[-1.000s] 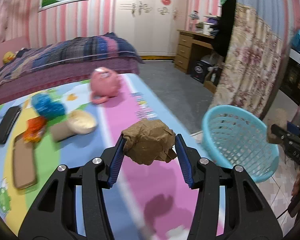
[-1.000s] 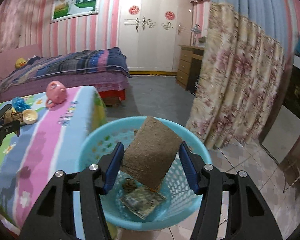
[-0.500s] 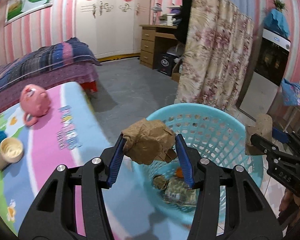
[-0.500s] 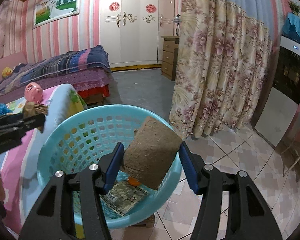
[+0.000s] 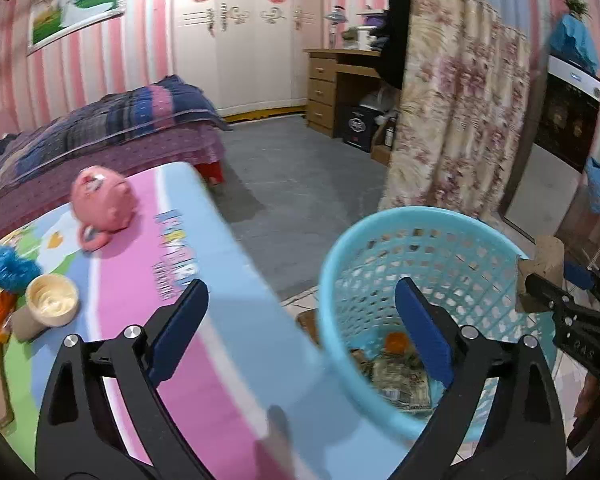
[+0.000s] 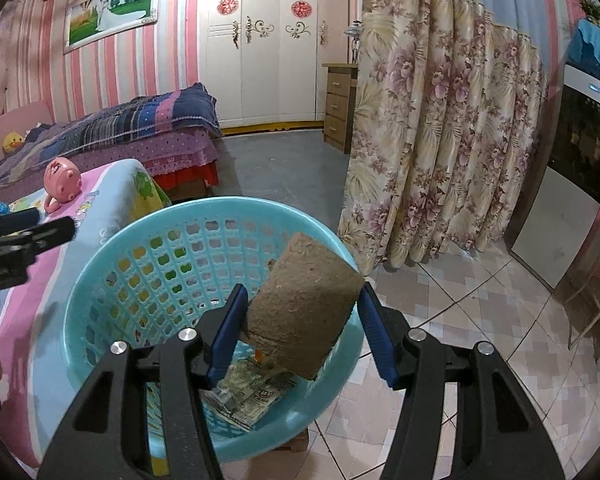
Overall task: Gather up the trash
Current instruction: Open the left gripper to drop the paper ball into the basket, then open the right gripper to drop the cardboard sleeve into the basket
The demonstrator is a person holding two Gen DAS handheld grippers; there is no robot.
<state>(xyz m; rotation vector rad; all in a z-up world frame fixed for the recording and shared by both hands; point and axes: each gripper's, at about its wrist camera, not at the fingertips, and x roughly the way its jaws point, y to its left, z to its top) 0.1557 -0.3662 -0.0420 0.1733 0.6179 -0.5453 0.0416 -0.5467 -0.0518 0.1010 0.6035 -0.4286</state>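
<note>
From your left wrist camera, your left gripper is spread wide with nothing between its blue pads; it sits over the gap where the table's edge meets the turquoise laundry-style basket. The table, covered in a pink and blue cartoon cloth, carries a pink piggy bank, a blue scrubby ball and a small cream-filled tub lying on its side near the left edge. Down in the basket you can see a flattened printed wrapper and a small orange piece. Your right gripper shows at the far right, gripping a brown object just at the basket's rim.

From your right wrist camera, your right gripper is closed onto a brown cardboard tube, held tilted, its lower end hanging above the basket's interior on the near-right side. The wrapper lies directly below. The left gripper's tips poke in from the left, above the table.

The tube sits close to the basket's right rim, so I would nudge it a little toward the centre before letting go; released here, it might clip the edge and roll onto the tiled floor. Lower it slightly, then part the fingers fully so neither pad drags it sideways. Your free left gripper looks ready to swing toward the tub, probably the next piece of trash.
</note>
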